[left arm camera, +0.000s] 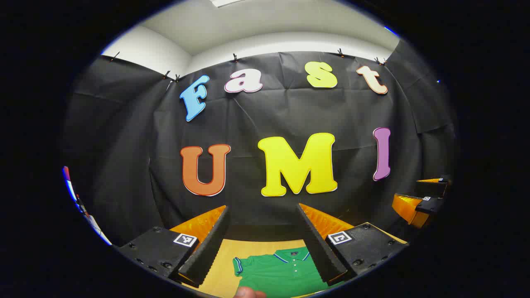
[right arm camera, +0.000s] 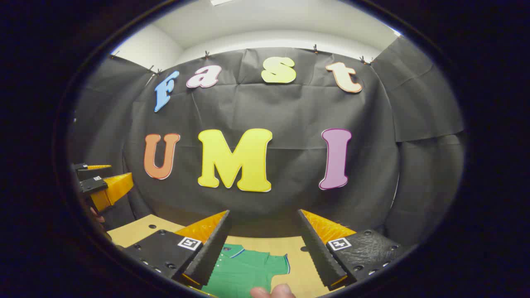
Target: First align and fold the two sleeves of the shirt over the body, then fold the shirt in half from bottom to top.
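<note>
Between the spread fingers of the left claw, held wide and gripping nothing, a green polo shirt lies flat on the pale wooden table, collar toward the wall, one short sleeve with striped cuff out to the side. A fingertip shows at the bottom edge, nearest the camera. Farther right, the right claw hovers. Its own view has the right claw equally wide, above the shirt's other sleeve; the table there shows round holes. Ribbed, wedge-shaped fingers point at the draped black cloth wall.
</note>
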